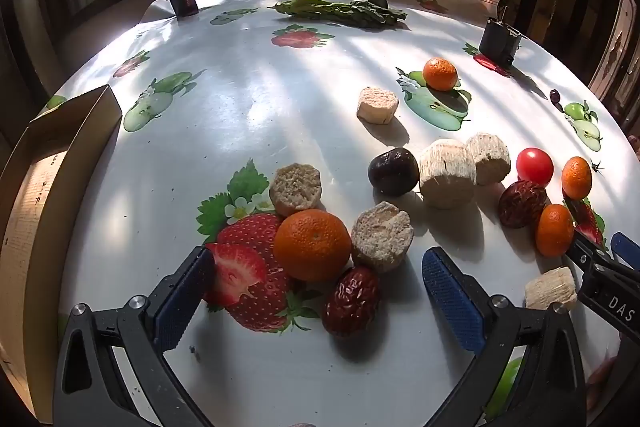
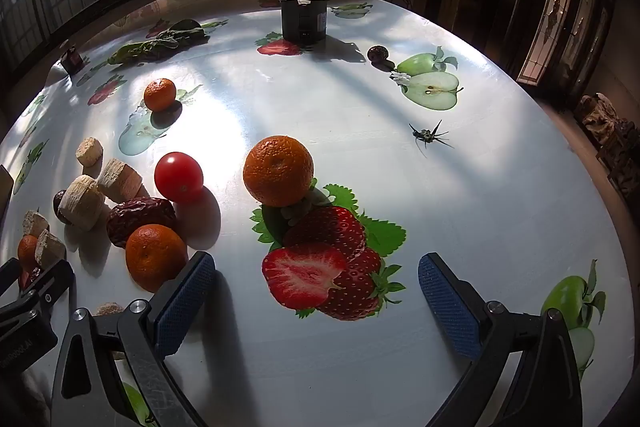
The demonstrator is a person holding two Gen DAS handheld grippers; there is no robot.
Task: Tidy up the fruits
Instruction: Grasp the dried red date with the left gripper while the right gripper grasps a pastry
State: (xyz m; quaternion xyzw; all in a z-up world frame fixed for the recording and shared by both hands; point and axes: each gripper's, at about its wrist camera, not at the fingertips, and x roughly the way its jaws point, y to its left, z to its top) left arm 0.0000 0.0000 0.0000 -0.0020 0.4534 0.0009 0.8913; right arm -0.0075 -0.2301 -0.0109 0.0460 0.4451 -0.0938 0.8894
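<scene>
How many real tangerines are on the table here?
4, in the left wrist view: one between the left gripper's fingers, one far back on the apple print, two at the right edge. More may be hidden.

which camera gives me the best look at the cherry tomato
The right wrist view: the cherry tomato sits large, sunlit and unobstructed left of centre. The left wrist view shows it smaller, near the right edge, its lower part hidden behind a red date.

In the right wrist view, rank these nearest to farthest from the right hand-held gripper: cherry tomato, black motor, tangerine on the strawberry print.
1. Tangerine, ahead of the right hand-held gripper, centre.
2. Cherry tomato, further left.
3. Black motor, far edge of the table.
</scene>
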